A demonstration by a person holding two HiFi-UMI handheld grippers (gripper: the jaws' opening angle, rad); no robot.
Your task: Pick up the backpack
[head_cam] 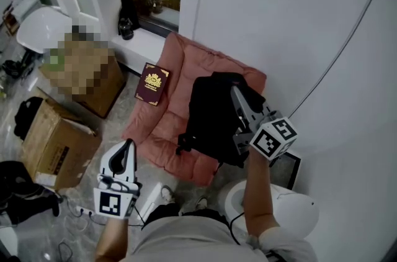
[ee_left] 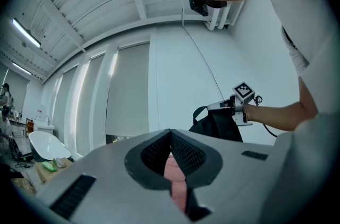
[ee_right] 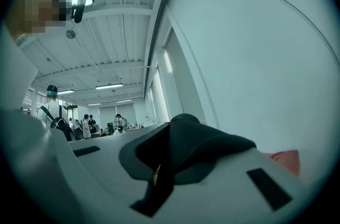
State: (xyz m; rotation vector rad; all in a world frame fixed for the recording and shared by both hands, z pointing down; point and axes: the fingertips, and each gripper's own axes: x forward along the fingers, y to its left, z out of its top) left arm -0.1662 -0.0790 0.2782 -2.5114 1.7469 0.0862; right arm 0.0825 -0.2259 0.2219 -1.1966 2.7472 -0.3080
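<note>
The black backpack (head_cam: 214,118) hangs off the floor above a pink cushion (head_cam: 167,130). My right gripper (head_cam: 239,94) is shut on its top, with black fabric (ee_right: 212,146) pinched between the jaws and bulging over them in the right gripper view. My left gripper (head_cam: 128,148) is at the lower left, away from the bag, jaws together and holding nothing. In the left gripper view its pads (ee_left: 186,153) meet, and the backpack (ee_left: 218,125) dangles from the right gripper (ee_left: 226,106) in front of the white wall.
A dark red book (head_cam: 152,84) lies at the cushion's left edge. Cardboard boxes (head_cam: 59,143) and a black bag (head_cam: 25,115) stand on the floor at left. A white round seat (head_cam: 291,208) is by my right arm, under the white wall (head_cam: 298,18).
</note>
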